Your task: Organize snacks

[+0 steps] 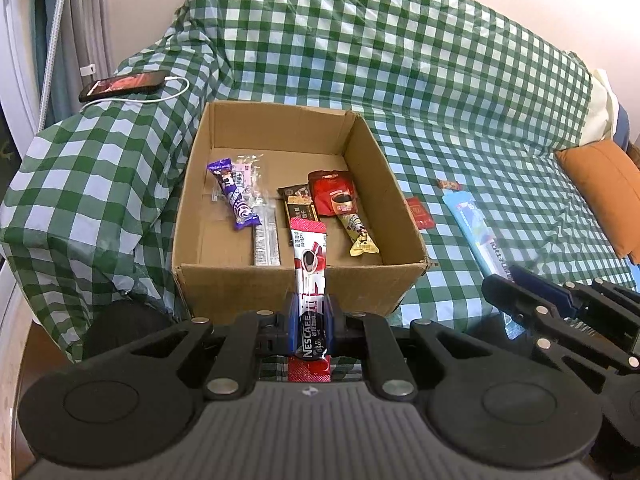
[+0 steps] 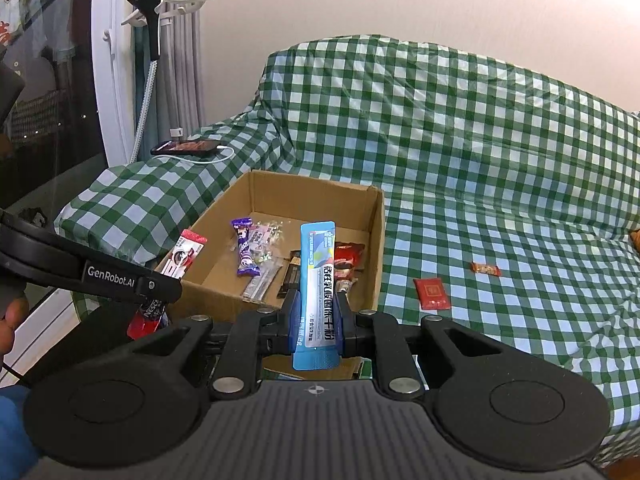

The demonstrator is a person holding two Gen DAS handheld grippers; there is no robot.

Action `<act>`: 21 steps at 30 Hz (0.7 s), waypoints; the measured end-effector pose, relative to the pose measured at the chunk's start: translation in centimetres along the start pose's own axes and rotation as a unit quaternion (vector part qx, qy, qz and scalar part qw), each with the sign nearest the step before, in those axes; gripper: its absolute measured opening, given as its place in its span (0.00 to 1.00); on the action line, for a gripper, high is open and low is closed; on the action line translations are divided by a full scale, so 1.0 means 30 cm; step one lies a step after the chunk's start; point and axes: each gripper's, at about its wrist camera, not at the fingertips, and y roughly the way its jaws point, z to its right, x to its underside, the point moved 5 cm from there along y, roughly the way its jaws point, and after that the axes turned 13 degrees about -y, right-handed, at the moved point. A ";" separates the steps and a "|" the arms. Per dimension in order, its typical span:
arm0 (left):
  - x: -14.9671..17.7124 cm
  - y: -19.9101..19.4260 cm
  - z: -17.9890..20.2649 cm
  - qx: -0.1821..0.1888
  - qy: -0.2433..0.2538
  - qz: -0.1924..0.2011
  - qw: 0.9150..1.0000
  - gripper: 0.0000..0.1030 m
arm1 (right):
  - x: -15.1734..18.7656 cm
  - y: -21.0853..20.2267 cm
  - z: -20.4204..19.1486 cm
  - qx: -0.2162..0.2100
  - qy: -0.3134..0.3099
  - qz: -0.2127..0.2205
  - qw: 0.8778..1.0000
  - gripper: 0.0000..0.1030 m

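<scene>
My left gripper (image 1: pixel 310 314) is shut on a red Nescafe stick (image 1: pixel 308 264), which points up over the near wall of the open cardboard box (image 1: pixel 248 280). Inside lie several snacks: a purple bar (image 1: pixel 236 198), a silver stick (image 1: pixel 266 240), a brown stick (image 1: pixel 297 208), a red coffee pouch (image 1: pixel 334 196) and a cream stick (image 1: pixel 360 236). My right gripper (image 2: pixel 318 314) is shut on a long blue stick pack (image 2: pixel 318 268), held upright before the box (image 2: pixel 378 240). On the cloth to the right lie a red packet (image 2: pixel 432 293) and a small orange candy (image 2: pixel 485 269).
A green checked cloth (image 2: pixel 480 160) covers the sofa. A phone (image 1: pixel 122 85) on a white cable rests on the left armrest. An orange cushion (image 1: pixel 604 192) lies at the far right. A garment steamer stand (image 2: pixel 150 12) and glass door stand to the left.
</scene>
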 end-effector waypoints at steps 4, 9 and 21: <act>-0.008 0.023 -0.009 -0.003 -0.004 -0.007 1.000 0.14 | 0.001 0.026 -0.006 -0.002 0.000 -0.009 1.000 0.18; -0.028 0.054 -0.024 -0.007 -0.008 -0.013 1.000 0.14 | 0.000 0.062 -0.007 -0.005 0.000 -0.020 1.000 0.18; -0.157 0.135 -0.055 -0.016 -0.020 -0.014 1.000 0.14 | -0.061 0.163 0.035 0.004 -0.007 -0.024 1.000 0.18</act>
